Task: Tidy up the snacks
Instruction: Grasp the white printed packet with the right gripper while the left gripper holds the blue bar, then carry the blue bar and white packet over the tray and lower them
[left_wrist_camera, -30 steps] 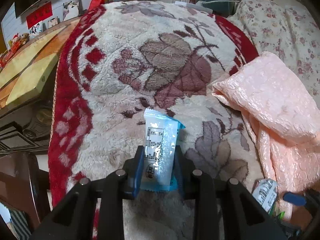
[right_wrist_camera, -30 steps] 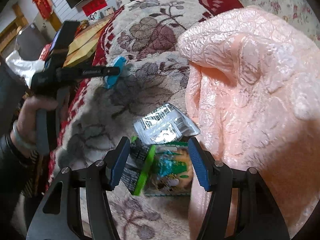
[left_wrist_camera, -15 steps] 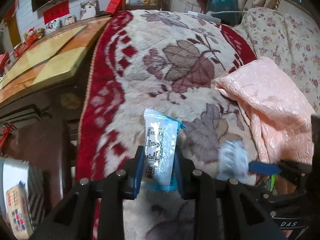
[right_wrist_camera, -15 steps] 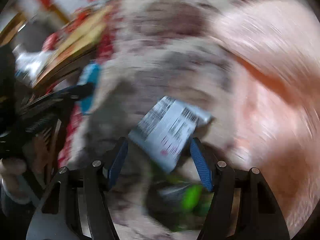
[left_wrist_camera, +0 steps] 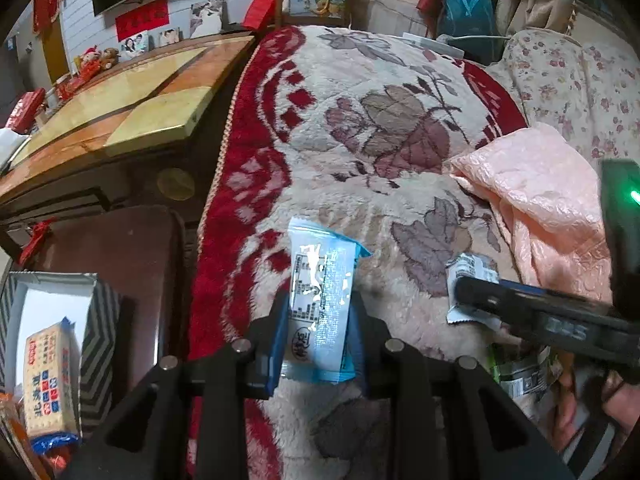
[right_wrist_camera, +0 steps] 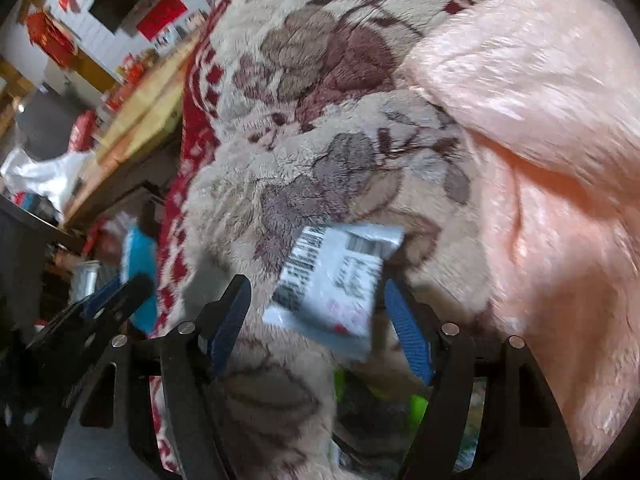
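The left gripper (left_wrist_camera: 318, 334), at the bottom centre of its view, is clamped on an upright pale blue snack packet (left_wrist_camera: 322, 304). Behind it a cream and red floral blanket (left_wrist_camera: 360, 120) fills the frame, with a snack box (left_wrist_camera: 48, 376) at lower left. In the right view, the right gripper (right_wrist_camera: 320, 328) has just been opening; a blurred white packet (right_wrist_camera: 332, 284) sits between its parted blue pads, leaning toward the right one. A pink cloth (right_wrist_camera: 540, 140) covers the right side.
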`<act>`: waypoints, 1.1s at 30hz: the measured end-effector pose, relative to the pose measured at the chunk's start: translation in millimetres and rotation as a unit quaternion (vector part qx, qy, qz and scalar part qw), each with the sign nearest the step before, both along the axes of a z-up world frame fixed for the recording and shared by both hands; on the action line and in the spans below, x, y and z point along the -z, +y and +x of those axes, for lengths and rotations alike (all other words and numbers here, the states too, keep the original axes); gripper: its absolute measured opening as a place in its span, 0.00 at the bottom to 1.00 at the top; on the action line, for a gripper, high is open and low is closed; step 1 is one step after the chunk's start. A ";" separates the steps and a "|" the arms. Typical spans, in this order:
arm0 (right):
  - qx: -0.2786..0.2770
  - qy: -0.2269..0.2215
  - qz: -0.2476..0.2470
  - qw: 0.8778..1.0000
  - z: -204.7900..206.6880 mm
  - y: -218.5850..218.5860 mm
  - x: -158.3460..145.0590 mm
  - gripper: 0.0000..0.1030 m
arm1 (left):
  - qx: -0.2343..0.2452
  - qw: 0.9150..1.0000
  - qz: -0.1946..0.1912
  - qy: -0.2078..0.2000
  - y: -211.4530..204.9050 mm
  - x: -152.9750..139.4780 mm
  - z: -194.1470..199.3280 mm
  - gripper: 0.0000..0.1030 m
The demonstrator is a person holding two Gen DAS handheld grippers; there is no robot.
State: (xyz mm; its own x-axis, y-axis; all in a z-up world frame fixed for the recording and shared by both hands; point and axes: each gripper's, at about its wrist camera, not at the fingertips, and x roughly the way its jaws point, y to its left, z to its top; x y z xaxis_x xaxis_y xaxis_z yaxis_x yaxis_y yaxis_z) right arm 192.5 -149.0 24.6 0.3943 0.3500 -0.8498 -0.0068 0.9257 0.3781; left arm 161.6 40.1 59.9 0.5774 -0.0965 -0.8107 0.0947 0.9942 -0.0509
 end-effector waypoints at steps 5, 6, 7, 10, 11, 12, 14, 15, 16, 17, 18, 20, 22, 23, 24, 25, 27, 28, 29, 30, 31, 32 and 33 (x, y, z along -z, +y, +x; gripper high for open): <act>-0.022 -0.006 -0.026 0.999 5.3 14.2 10.7 0.49 | -0.009 1.000 0.004 0.005 5.1 1.3 -11.4 0.30; -0.027 -0.012 -0.036 0.999 2.0 15.1 9.2 0.49 | -0.013 1.000 0.009 0.003 6.6 0.7 -15.1 0.30; -0.031 -0.016 -0.041 0.999 -2.1 15.0 6.8 0.49 | -0.020 1.000 0.013 0.001 8.5 -0.2 -18.9 0.30; -0.048 -0.036 -0.037 0.997 -18.9 14.2 -5.8 0.48 | -0.036 0.999 0.015 -0.004 15.6 -4.9 -32.3 0.30; -0.059 -0.044 -0.038 0.997 -26.6 16.6 -11.4 0.48 | -0.043 0.999 0.015 -0.006 18.4 -7.5 -38.4 0.30; -0.067 -0.053 -0.040 0.996 -33.7 18.4 -16.6 0.48 | -0.048 0.999 0.016 -0.010 20.9 -10.0 -43.8 0.30; -0.079 -0.065 -0.036 0.994 -49.0 23.2 -26.7 0.48 | -0.061 0.998 0.020 -0.014 26.8 -14.8 -56.7 0.30; -0.086 -0.069 -0.029 0.994 -56.3 26.7 -30.8 0.48 | -0.067 0.997 0.021 -0.015 30.2 -16.5 -62.8 0.30; -0.092 -0.073 -0.028 0.993 -63.9 31.3 -34.4 0.48 | -0.073 0.997 0.022 -0.015 33.8 -17.5 -68.7 0.30; -0.098 -0.078 -0.027 0.992 -70.5 35.8 -37.7 0.48 | -0.078 0.997 0.023 -0.014 36.8 -18.4 -73.9 0.30; -0.108 -0.083 -0.027 0.990 -78.3 43.0 -41.2 0.48 | -0.083 0.996 0.026 -0.014 40.7 -19.2 -80.4 0.30; -0.119 -0.084 -0.021 0.989 -85.7 55.0 -43.4 0.48 | -0.097 0.995 0.029 -0.013 51.0 -21.2 -94.7 0.30; -0.135 -0.083 -0.017 0.987 -94.1 69.5 -45.2 0.48 | -0.111 0.993 0.027 -0.013 62.3 -23.9 -107.3 0.30; -0.144 -0.083 -0.016 0.986 -97.6 78.2 -46.4 0.48 | -0.117 0.993 0.027 -0.015 67.1 -25.6 -113.4 0.30; -0.152 -0.083 -0.014 0.985 -101.2 85.8 -48.1 0.48 | -0.125 0.992 0.028 -0.017 73.4 -27.6 -119.5 0.30; -0.159 -0.083 -0.012 0.984 -105.2 92.3 -50.2 0.48 | -0.133 0.991 0.029 -0.018 79.8 -29.4 -124.9 0.30; -0.177 -0.088 -0.013 0.980 -112.2 110.3 -55.7 0.48 | -0.147 0.989 0.027 -0.021 93.5 -33.5 -134.6 0.30; -0.185 -0.089 -0.014 0.979 -115.1 118.0 -57.6 0.48 | -0.156 0.987 0.028 -0.023 101.1 -35.7 -139.4 0.30; -0.194 -0.089 -0.014 0.977 -117.2 126.2 -59.3 0.48 | -0.163 0.986 0.028 -0.024 106.8 -37.3 -143.3 0.30; -0.202 -0.092 -0.015 0.975 -120.0 134.7 -61.5 0.48 | -0.171 0.985 0.027 -0.026 114.4 -39.4 -147.7 0.30; -0.210 -0.095 -0.017 0.973 -122.6 143.0 -63.8 0.48 | -0.178 0.983 0.027 -0.028 121.9 -41.1 -151.5 0.30; -0.219 -0.097 -0.018 0.971 -125.0 151.6 -66.0 0.48 | -0.185 0.982 0.028 -0.028 127.6 -42.5 -154.7 0.30; -0.226 -0.096 -0.018 0.969 -126.0 158.1 -67.3 0.48 | -0.193 0.980 0.027 -0.030 134.4 -44.0 -157.7 0.30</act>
State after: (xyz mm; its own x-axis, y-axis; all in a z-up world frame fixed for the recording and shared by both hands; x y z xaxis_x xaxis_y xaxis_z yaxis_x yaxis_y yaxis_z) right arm 66.6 9.1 91.9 0.3603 0.4947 -0.7908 -0.4820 0.8246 0.2962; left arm 3.9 174.5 103.9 0.6092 0.1807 -0.7721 -0.2873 0.9578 -0.0025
